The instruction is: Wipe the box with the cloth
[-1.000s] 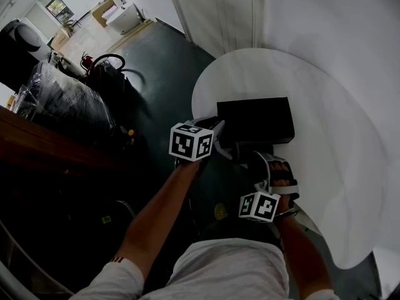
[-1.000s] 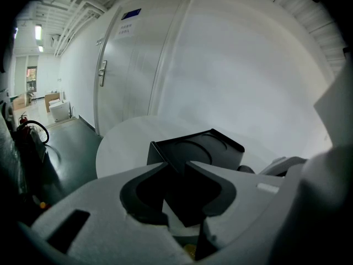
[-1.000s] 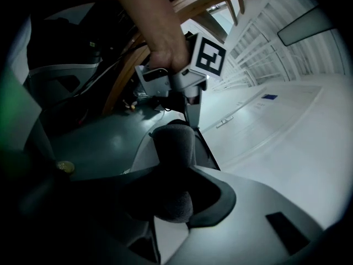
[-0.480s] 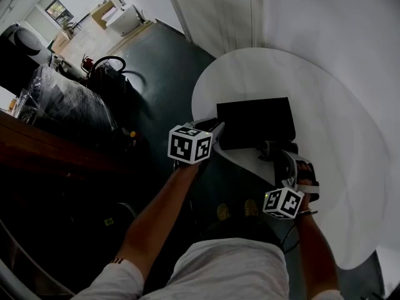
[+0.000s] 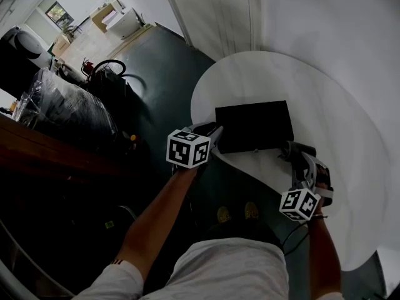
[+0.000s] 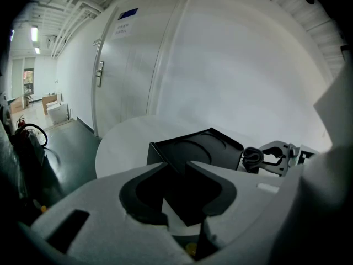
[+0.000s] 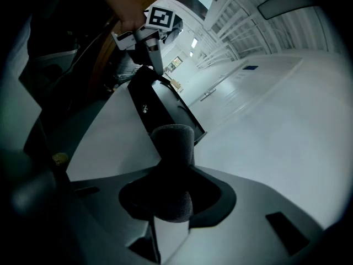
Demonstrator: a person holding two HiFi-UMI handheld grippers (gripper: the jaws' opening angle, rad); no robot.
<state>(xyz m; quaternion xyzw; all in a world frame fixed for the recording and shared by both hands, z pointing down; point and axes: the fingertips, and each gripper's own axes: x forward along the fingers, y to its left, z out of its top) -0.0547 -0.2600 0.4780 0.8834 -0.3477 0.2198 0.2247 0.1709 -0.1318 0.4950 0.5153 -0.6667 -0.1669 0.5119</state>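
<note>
While the right tongs gripped the cloth, the left tongs held the box.
The left tongs were clamped on the black box's near left corner, and the box lay ahead of them on the white counter. The right tongs pinched the dark rolled cloth, which stuck out past their tips, just beside the box's near right corner; whether it touched the box could not be told.

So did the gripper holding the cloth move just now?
Yes. In the head view, the right gripper with the cloth slid rightward along the near side of the black box, from about its middle to its right corner.
</note>
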